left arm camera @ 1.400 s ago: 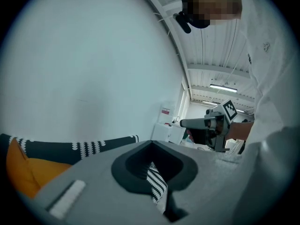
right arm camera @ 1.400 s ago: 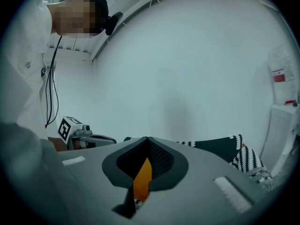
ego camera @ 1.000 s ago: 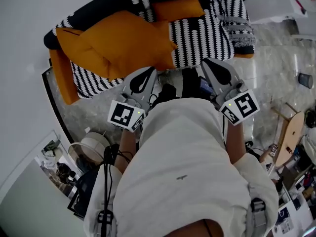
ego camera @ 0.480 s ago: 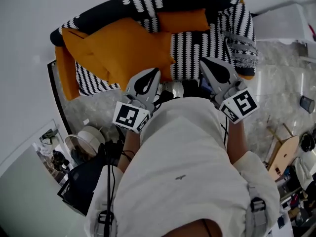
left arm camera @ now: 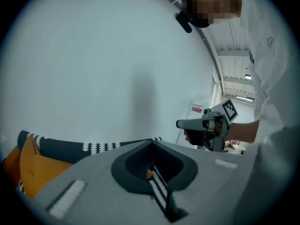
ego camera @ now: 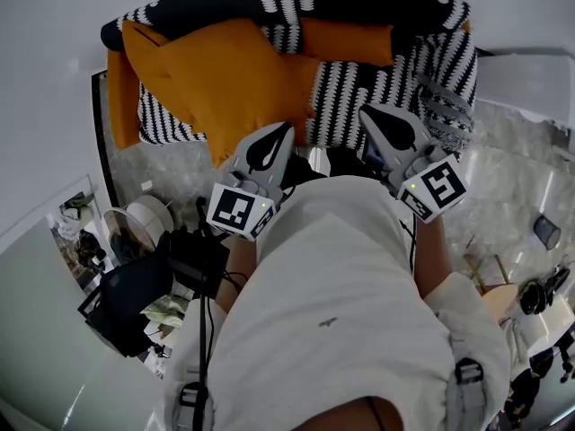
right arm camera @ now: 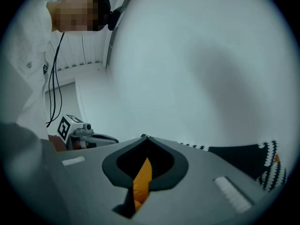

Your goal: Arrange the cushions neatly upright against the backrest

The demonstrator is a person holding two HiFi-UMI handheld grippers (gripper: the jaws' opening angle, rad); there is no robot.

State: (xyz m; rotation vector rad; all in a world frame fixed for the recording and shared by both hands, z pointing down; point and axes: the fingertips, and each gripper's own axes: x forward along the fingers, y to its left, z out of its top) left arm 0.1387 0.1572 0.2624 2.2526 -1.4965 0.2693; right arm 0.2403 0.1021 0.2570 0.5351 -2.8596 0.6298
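Two grippers [ego camera: 286, 127] [ego camera: 365, 112] near sofa's [ego camera: 359, 88] front edge

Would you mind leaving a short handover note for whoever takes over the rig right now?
Left tongs: shut, empty, held at the front edge of the sofa. Right tongs: shut, empty, alongside.
Large orange cushions lie heaped on the sofa's left half. A small orange cushion sits against the backrest. A striped cushion is at the right end.
Done: only the small one seems placed.
Left: stand the others upright along the backrest.
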